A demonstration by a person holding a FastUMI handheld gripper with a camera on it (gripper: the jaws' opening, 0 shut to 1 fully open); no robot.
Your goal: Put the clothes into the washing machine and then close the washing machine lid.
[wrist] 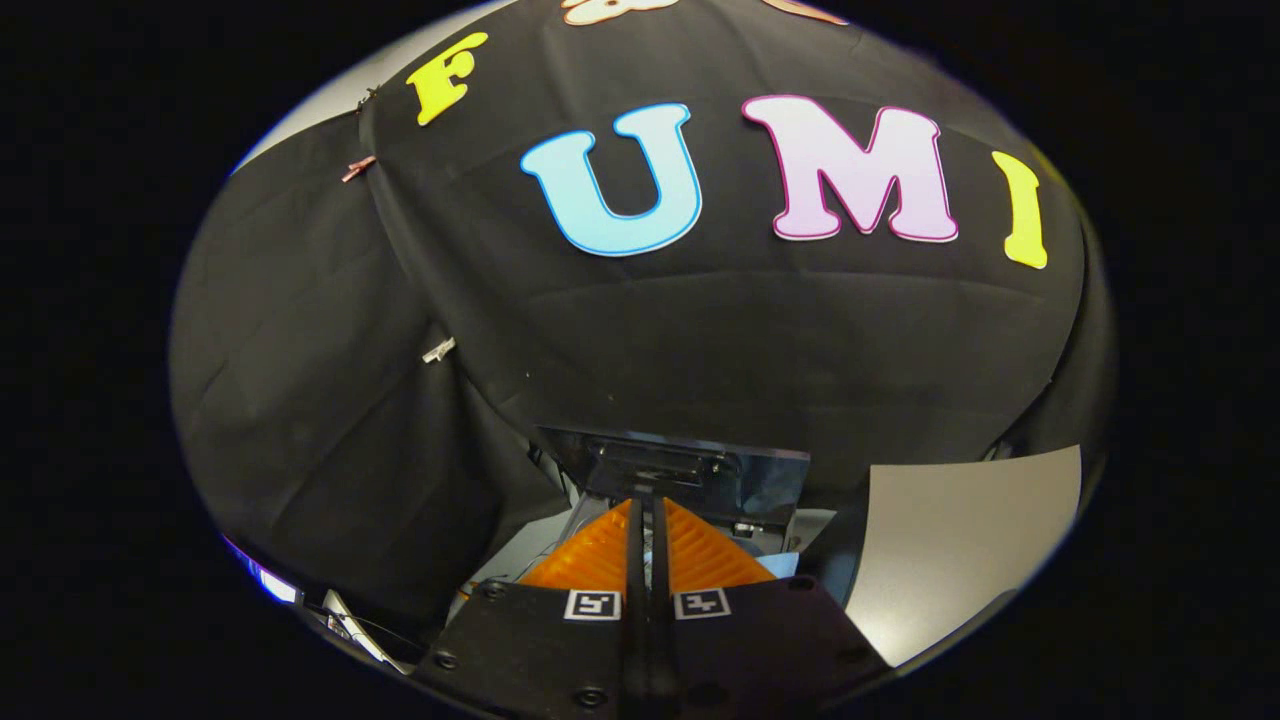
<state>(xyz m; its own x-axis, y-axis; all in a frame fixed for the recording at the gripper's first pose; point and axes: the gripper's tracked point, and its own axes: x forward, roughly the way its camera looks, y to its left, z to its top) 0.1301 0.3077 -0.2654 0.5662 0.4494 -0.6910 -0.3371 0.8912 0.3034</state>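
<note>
My gripper (648,510) points up toward the booth's black cloth wall, its two fingers (600,555) drawn together with only a thin slit between them and nothing visibly held. Just beyond the fingertips stands the washing machine's dark glossy lid (690,465), raised upright. Pale parts of the washing machine body (535,550) peek out on either side of the fingers. A small light-blue patch (782,564) shows by the right finger; I cannot tell whether it is clothing.
A pale grey flat surface (960,545) lies to the right of the fingers. Black cloth (330,400) hangs close behind and to the left of the machine, held by small clips (438,350).
</note>
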